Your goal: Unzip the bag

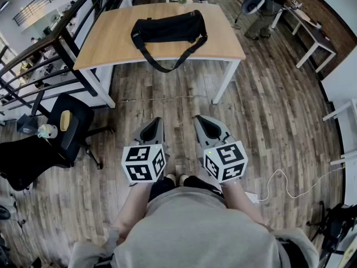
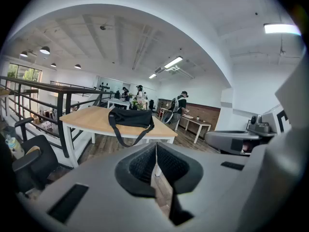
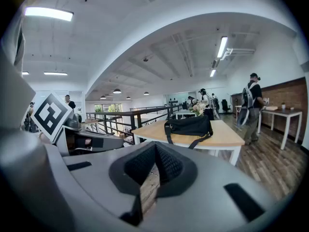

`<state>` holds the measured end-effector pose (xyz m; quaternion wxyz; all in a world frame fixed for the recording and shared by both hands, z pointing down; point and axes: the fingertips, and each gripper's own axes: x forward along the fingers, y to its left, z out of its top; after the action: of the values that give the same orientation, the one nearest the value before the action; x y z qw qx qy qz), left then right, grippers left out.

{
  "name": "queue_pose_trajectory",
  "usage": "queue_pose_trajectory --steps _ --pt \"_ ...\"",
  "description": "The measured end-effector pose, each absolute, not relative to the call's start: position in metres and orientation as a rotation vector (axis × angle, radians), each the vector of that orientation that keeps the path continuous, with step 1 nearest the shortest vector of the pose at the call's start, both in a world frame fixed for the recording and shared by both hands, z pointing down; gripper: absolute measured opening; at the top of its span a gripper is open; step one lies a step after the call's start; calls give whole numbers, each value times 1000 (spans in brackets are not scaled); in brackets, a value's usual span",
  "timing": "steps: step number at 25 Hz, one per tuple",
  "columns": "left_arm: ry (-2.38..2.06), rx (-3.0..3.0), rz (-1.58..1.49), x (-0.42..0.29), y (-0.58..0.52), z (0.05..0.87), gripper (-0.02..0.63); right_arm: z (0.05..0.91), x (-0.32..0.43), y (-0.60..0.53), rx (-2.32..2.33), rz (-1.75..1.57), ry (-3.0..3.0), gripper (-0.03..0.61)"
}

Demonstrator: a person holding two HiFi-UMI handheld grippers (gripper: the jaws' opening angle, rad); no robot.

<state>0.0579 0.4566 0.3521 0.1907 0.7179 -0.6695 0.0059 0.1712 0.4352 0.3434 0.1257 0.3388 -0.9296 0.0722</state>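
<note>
Head view shows the black bag lying on the wooden table, well apart from the person; the left gripper and right gripper sit side by side close to the body, above the floor; left gripper view has its jaws pressed together on nothing, the bag far ahead; right gripper view likewise shows jaws closed and empty, the bag distant; the task looks unstarted: approaching, finding the zip pull and unzipping all remain; the zip is too small to make out
</note>
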Motion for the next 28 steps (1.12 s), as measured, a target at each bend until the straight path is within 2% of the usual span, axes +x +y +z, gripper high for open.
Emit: queue_pose_trajectory --steps 12,24,26,28 --pt "-1800 2107 1 67 447 349 20 347 161 434 935 298 -2781 6" --pt "-1730 2179 2 98 438 353 24 353 187 424 955 353 -2789 8" --pt "-1730 2174 9 104 436 356 28 357 193 424 942 365 -2784 70" --pt "-1730 2171 28 111 434 360 81 360 199 424 939 371 -2781 70"
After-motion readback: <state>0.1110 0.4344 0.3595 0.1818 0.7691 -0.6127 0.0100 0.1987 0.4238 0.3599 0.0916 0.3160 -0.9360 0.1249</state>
